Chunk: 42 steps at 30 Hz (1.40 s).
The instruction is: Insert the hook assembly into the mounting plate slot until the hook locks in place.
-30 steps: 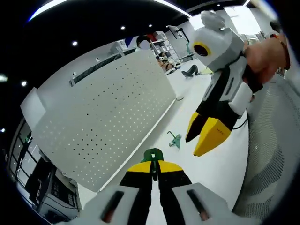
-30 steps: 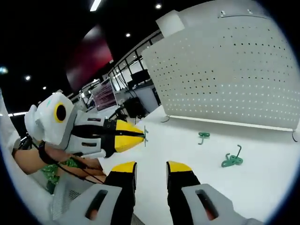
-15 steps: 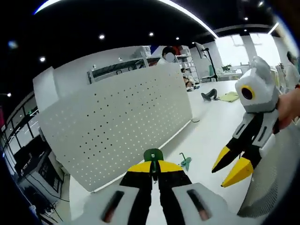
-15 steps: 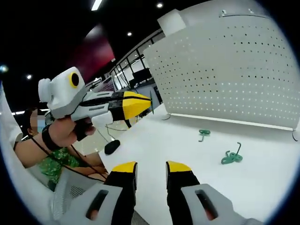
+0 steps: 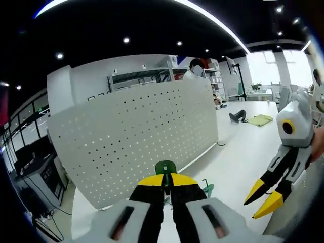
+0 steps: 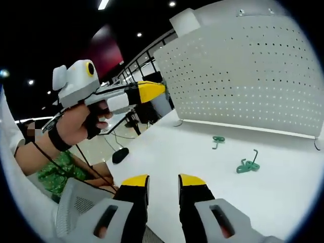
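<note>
In the left gripper view, the left hand-held gripper (image 5: 165, 186) had its yellow-tipped jaws pressed together on a green hook (image 5: 165, 167), whose rounded green end stood up just past the jaw tips. Straight ahead of those jaws stood the white perforated mounting plate (image 5: 136, 136), upright on the white bench (image 5: 238, 152), with its lower edge close beyond the jaw tips. The hook was apart from the plate; whether it was lined up with any hole could not be told. Just to the right of the left hand-held gripper, low on the bench, a second green hook (image 5: 207, 189) lay partly hidden behind the jaw. Farther right, the right hand-held gripper (image 5: 266, 198) hung above the bench with its jaws angled downward and a clear gap between the tips.

In the right gripper view, the right hand-held gripper (image 6: 162, 180) had its jaws spread, with nothing between them. Ahead and to the right of them two green hooks lay loose on the bench (image 6: 167, 157): a small one (image 6: 218, 140) nearer the plate's foot, and a larger tangled one (image 6: 246, 164) closer to the jaws. The mounting plate (image 6: 248, 81) rose beyond them. To the upper left, a person's hand (image 6: 81, 119) held the left hand-held gripper (image 6: 161, 89) raised, pointing toward the plate's left edge.
</note>
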Tool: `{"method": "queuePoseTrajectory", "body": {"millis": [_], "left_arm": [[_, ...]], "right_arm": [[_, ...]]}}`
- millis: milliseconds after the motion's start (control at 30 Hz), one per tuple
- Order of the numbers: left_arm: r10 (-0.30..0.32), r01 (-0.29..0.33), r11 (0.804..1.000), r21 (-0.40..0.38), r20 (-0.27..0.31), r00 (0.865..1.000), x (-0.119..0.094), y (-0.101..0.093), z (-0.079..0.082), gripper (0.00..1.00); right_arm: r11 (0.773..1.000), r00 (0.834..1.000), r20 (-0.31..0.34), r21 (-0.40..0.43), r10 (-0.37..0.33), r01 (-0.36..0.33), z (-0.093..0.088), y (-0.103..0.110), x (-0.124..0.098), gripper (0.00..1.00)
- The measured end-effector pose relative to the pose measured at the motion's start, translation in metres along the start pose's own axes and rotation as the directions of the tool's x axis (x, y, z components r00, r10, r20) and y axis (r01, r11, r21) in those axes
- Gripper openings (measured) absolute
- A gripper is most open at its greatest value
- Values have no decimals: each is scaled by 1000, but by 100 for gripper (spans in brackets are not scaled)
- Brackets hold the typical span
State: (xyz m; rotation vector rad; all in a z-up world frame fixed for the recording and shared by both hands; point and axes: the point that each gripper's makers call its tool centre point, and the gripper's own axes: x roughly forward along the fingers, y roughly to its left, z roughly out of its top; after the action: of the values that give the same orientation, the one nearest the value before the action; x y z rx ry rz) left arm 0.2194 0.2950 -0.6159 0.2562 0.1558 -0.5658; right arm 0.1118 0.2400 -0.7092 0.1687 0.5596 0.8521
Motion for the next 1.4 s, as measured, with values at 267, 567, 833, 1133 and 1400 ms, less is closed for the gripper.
{"method": "queuePoseTrajectory", "body": {"millis": [267,567,833,1133,1400], "left_arm": [[46,-45,998,-38,30,998,15,12,14,4],[135,-130,988,-89,59,989,28,33,28,4],[187,-177,978,-110,81,979,40,48,44,4],[231,-214,966,-144,107,967,49,68,58,4],[273,-256,957,-139,126,954,56,84,74,4]], "right_arm": [[1000,999,39,-17,5,-5,6,0,-1,25],[998,997,81,-56,-14,18,11,-6,-7,33],[993,991,112,-83,-73,83,16,-16,-12,44],[991,991,105,-89,-87,96,11,-19,-19,47],[989,989,105,-93,-101,111,7,-21,-26,53]]}}
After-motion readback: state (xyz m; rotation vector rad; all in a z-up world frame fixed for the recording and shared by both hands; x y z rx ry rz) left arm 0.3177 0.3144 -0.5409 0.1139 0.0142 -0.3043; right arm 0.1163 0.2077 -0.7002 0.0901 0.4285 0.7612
